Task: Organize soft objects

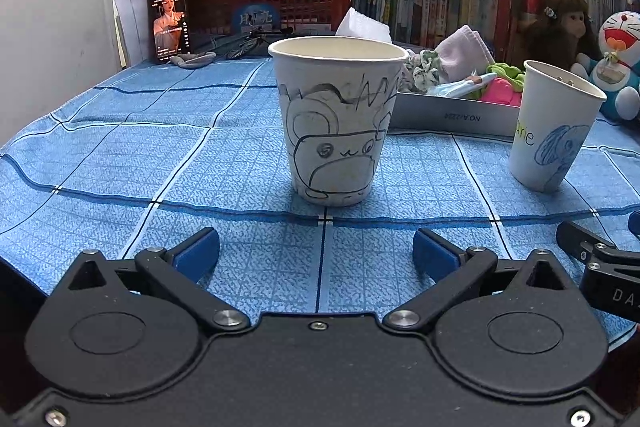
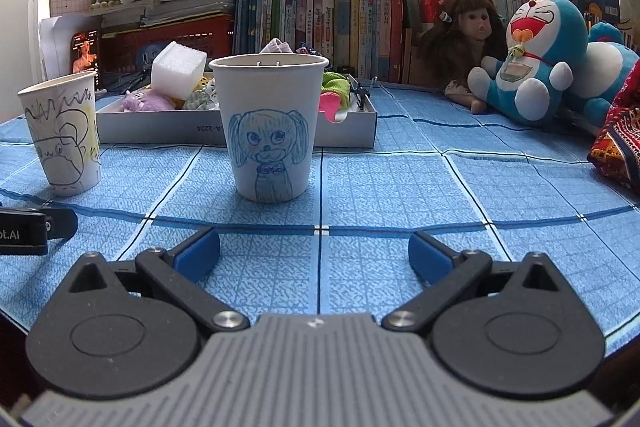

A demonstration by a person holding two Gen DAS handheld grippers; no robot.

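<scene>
A shallow grey box stands mid-table and holds soft items: a white foam block, a purple plush, green and pink cloth. It also shows in the left wrist view. In front of it stand two paper cups, one with a black drawing and one with a blue drawing. My left gripper is open and empty, low over the cloth before the black-drawn cup. My right gripper is open and empty before the blue-drawn cup.
A blue checked cloth covers the table. A Doraemon plush and a doll sit at the back right, a red patterned cloth at the right edge. Books, a red crate and a phone line the back.
</scene>
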